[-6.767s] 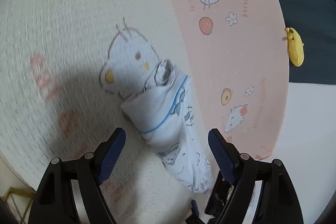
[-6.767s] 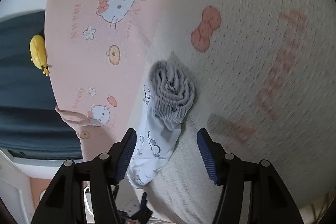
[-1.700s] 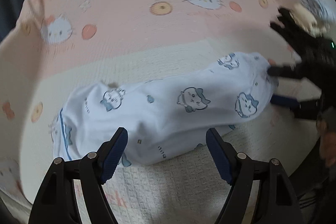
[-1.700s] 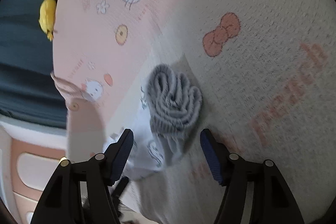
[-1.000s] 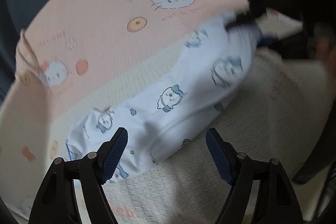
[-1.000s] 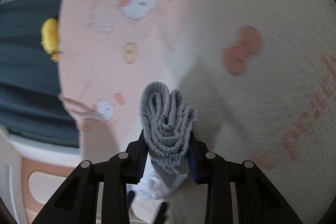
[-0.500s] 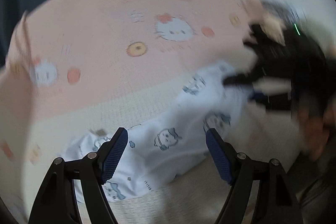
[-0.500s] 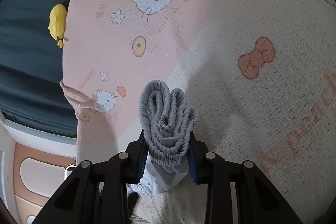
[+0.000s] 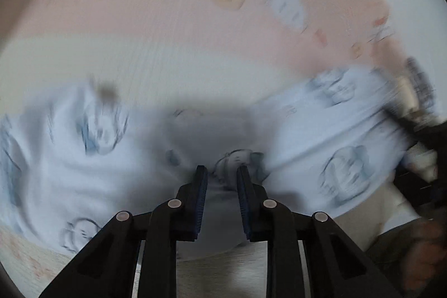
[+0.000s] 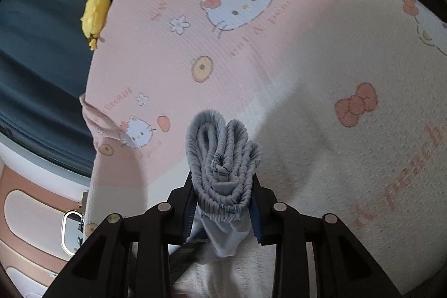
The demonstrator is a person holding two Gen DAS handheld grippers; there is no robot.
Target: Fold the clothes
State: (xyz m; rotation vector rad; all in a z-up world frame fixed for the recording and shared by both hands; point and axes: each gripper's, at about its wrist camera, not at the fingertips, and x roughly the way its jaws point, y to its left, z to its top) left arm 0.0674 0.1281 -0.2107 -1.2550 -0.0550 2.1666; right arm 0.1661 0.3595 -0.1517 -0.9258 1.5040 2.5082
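A white garment with blue cartoon prints (image 9: 321, 136) lies stretched across the pink and cream blanket (image 9: 195, 18); the left wrist view is blurred by motion. My left gripper (image 9: 219, 178) is shut on a fold of the garment near its middle. My right gripper (image 10: 222, 186) is shut on the garment's bunched grey elastic waistband (image 10: 223, 152) and holds it above the blanket. The right gripper also shows at the right edge of the left wrist view (image 9: 419, 136).
The Hello Kitty blanket (image 10: 335, 74) covers the bed. A yellow plush toy (image 10: 95, 14) lies on dark blue fabric (image 10: 42, 46) beyond the blanket's left edge. A pink and white panel (image 10: 28, 214) sits at lower left.
My left gripper has dropped onto the garment and shut on a fold of it. My right gripper, shut on the waistband since a second ago, still holds it up.
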